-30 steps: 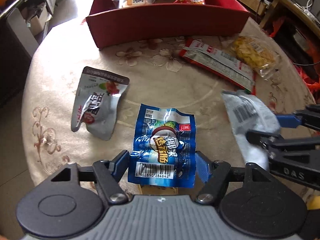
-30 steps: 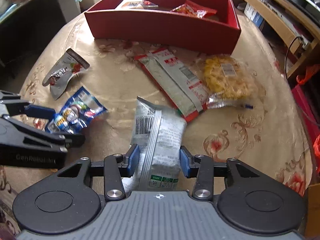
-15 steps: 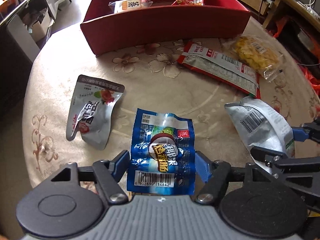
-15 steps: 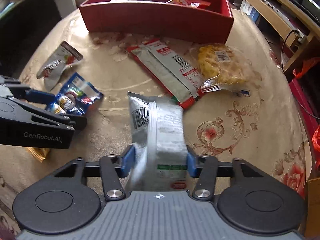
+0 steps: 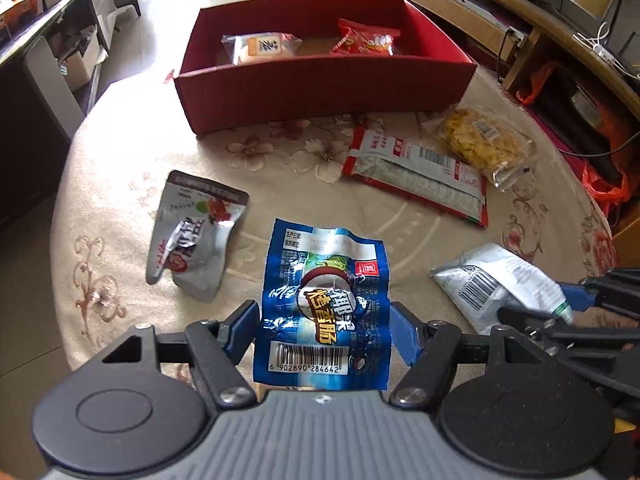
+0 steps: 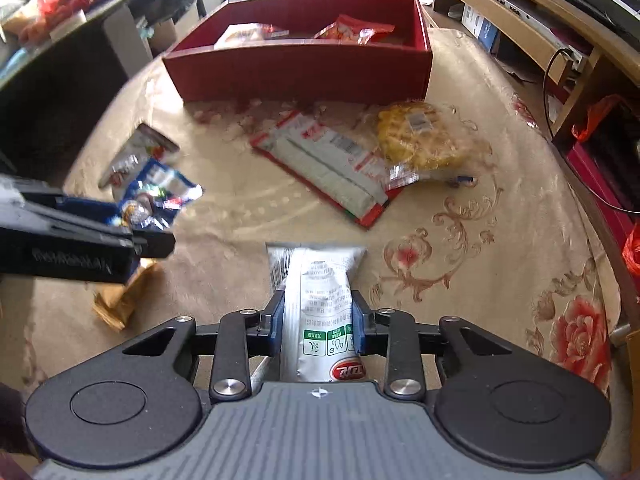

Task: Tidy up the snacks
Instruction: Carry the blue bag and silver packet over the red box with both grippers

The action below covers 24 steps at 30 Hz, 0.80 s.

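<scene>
The right gripper [image 6: 318, 322] has just squeezed its jaws onto the silver-white snack bag [image 6: 318, 304], now pinched and lifted. The left gripper [image 5: 324, 330] holds the blue sausage packet [image 5: 324, 304]. The red box [image 6: 298, 76] waits at twelve o'clock, ready for both.

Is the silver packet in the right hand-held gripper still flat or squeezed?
Squeezed. The right hand-held gripper, whose jaws have just been closing, pinches the silver packet narrow between both blue pads, and its far end flares wider.
</scene>
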Available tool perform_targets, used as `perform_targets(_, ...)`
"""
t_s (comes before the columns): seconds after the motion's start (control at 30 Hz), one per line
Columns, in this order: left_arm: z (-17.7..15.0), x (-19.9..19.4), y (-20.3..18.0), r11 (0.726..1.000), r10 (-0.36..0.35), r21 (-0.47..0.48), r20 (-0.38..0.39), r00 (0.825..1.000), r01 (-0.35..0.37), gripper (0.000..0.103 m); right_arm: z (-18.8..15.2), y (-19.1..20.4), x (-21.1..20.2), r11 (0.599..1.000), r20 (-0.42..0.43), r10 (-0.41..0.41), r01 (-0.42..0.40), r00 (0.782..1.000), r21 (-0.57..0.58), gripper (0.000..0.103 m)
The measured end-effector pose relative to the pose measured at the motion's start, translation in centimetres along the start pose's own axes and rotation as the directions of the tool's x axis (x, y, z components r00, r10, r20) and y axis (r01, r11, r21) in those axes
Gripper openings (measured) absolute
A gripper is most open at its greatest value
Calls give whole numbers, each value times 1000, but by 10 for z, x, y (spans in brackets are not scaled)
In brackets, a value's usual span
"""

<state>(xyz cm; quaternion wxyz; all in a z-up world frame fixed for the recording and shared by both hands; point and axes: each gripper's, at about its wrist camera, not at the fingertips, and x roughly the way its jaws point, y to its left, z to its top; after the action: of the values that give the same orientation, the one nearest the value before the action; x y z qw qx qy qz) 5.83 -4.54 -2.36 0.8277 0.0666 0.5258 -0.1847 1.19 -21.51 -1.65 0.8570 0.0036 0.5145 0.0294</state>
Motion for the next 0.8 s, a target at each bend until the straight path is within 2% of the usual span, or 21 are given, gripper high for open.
perform_targets(0.07, -3, 2, -4, 1000, -5, 10, -12, 1000, 5, 64, -4, 3, 11, 1000, -48, -8, 7, 999, -21, 56)
perform_targets(0.13, -6, 5, -8, 1000, -6, 27, -25, 1000, 6, 64, -8, 7, 23, 998, -90, -35, 31, 995, -52, 85)
perform_targets(0.2, -8, 8, -11, 999, -4, 41, -33, 999, 5, 64, -11, 12, 31, 994, -93, -66, 58, 993, -95, 97)
perform_targets(0.27, -9, 10, -11, 999, -2, 47, -40, 999, 4, 64, -11, 12, 34, 994, -74, -79, 73, 994, -86, 98)
perform_targets(0.3, -8, 10, -11, 999, -4, 45, -43, 999, 6, 64, -11, 8, 35, 997, -80, -63, 59, 995, -52, 97)
perform_targets(0.37, -8, 10, -9, 999, -7, 40, -47, 999, 9, 64, -10, 5, 30, 997, -67, -70, 68, 995, -26, 82)
perform_targets(0.4, -7, 9, -9, 999, -9, 38, -46, 999, 10, 64, -11, 4, 26, 997, -60, -75, 73, 995, -23, 66)
perform_targets(0.53, -6, 2, -7, 999, -23, 32, -32, 999, 24, 64, -15, -3, 15, 998, -43, -49, 51, 998, 40, 44)
perform_targets(0.6, -6, -4, -7, 999, -33, 30, -17, 999, 33, 64, -14, -1, 8, 998, -21, -47, 48, 999, 48, 38)
perform_targets(0.8, -4, -12, -2, 999, -40, 13, 8, 999, 40, 64, -15, 1, 2, 997, 0, -41, 41, 999, 58, 33)
